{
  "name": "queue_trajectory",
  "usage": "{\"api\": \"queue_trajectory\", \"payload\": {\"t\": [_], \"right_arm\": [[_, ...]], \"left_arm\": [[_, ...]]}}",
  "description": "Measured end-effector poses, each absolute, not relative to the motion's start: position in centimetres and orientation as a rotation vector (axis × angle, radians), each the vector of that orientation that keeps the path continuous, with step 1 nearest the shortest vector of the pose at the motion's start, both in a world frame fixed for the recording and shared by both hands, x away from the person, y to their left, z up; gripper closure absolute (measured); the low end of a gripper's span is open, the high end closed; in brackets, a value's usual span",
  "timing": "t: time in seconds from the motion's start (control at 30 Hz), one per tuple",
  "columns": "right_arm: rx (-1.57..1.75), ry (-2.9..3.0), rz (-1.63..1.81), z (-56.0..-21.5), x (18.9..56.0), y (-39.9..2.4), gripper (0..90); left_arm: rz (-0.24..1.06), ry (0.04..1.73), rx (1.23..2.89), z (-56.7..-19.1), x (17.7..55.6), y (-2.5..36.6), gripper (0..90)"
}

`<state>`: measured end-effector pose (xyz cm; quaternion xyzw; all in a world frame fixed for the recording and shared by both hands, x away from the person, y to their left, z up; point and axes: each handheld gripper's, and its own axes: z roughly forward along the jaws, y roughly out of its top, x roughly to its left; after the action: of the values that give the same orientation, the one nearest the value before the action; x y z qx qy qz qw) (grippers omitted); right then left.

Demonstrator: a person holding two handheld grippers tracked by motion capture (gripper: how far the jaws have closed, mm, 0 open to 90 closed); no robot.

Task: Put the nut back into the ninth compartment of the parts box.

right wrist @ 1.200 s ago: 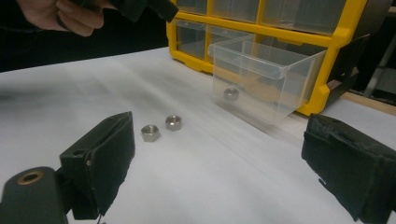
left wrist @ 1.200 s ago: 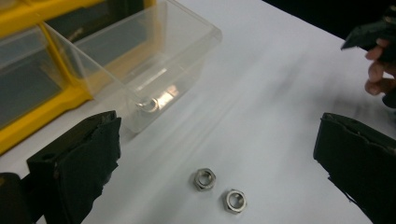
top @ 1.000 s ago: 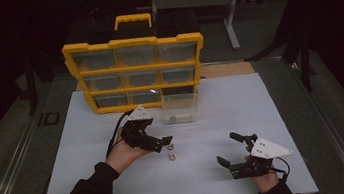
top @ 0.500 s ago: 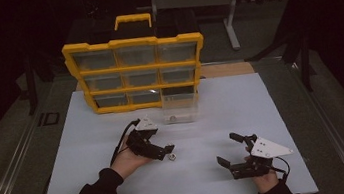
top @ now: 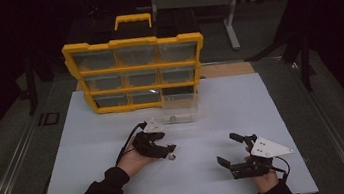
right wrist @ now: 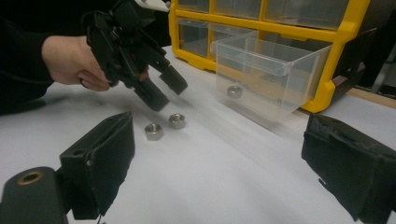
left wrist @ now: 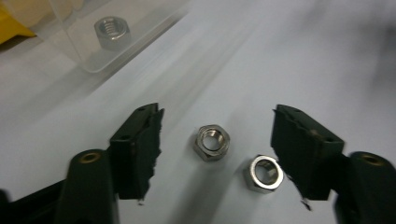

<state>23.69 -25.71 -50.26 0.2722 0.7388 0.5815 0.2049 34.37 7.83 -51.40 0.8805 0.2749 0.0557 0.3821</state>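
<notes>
Left hand-held gripper (left wrist: 217, 158) low over the white bench (top: 114, 135), jaws apart and just been closing — two loose nuts between them, neither pinched. Centre nut (left wrist: 212, 142) lines up best; second nut (left wrist: 265, 173) sits just beside the far jaw. Clear drawer (right wrist: 268, 77) pulled out nearby, one nut (right wrist: 234, 91) inside — likely the drop spot. Right hand-held gripper (right wrist: 219, 163) apart, idle, holding nothing.

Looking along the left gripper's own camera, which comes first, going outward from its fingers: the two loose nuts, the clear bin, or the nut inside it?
1. Two loose nuts, between the fingers on the white sheet; too close to rank.
2. Clear bin, upper left, its near wall.
3. Nut in the bin, behind that wall.
</notes>
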Motion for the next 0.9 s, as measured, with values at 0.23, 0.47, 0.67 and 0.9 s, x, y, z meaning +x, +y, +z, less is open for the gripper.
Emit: {"api": "queue_trajectory", "payload": {"t": [0.23, 0.47, 0.67, 0.9], "right_arm": [[0.763, 2.063, 1.619, -50.3, 23.7, -25.7, 9.8], [0.764, 2.064, 1.62, -50.3, 23.7, -25.7, 9.8], [0.763, 2.064, 1.618, -50.3, 23.7, -25.7, 9.9], [0.764, 2.067, 1.616, -50.3, 23.7, -25.7, 9.8]], "left_arm": [[0.119, 0.696, 2.268, -52.1, 34.8, 7.4, 45.1], [0.099, 0.688, 2.293, -52.8, 34.9, 7.0, 55.5], [0.115, 0.682, 2.311, -53.3, 35.0, 6.9, 62.5], [0.139, 0.667, 2.327, -53.2, 34.9, 6.8, 68.0]]}}
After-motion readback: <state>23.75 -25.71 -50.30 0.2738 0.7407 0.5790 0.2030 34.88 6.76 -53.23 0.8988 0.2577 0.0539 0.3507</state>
